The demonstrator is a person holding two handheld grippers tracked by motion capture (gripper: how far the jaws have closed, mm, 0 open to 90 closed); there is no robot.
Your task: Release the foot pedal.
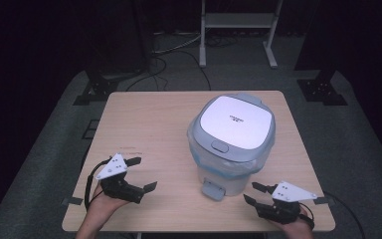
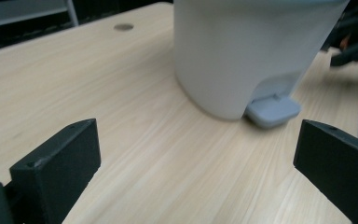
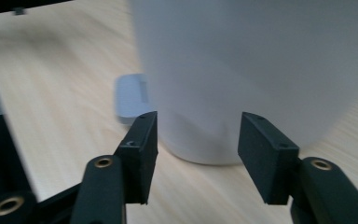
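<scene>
Left of the white plastic pedal bin (image 1: 231, 144) we see the left gripper (image 1: 142, 174), black with a grey three-cornered plate on top, held in a hand (image 1: 101, 204) low over the light wooden desk (image 1: 149, 119). Its jaws stand spread wide, released, nothing between them; in the left gripper view bare desk lies between them and the bin sits ahead, well apart.

The bin stands upright on the desk, right of centre. Its grey-rimmed lid with a pale top panel (image 1: 235, 121) is down. A clear liner bag (image 1: 199, 149) folds out over the rim under the lid. The grey foot pedal (image 1: 213, 189) sticks out at the bin's base toward the person's edge of the desk; it also shows in the left gripper view (image 2: 272, 111).

Right of the bin, near its base, the right gripper (image 1: 251, 193) is held in the other hand (image 1: 298, 226) and points at the bin. Its jaws are parted, about halfway, gripping nothing; in the right gripper view the bin's white wall (image 3: 256, 70) is close ahead of them, not touched, with the pedal (image 3: 130, 100) at the left.
</scene>
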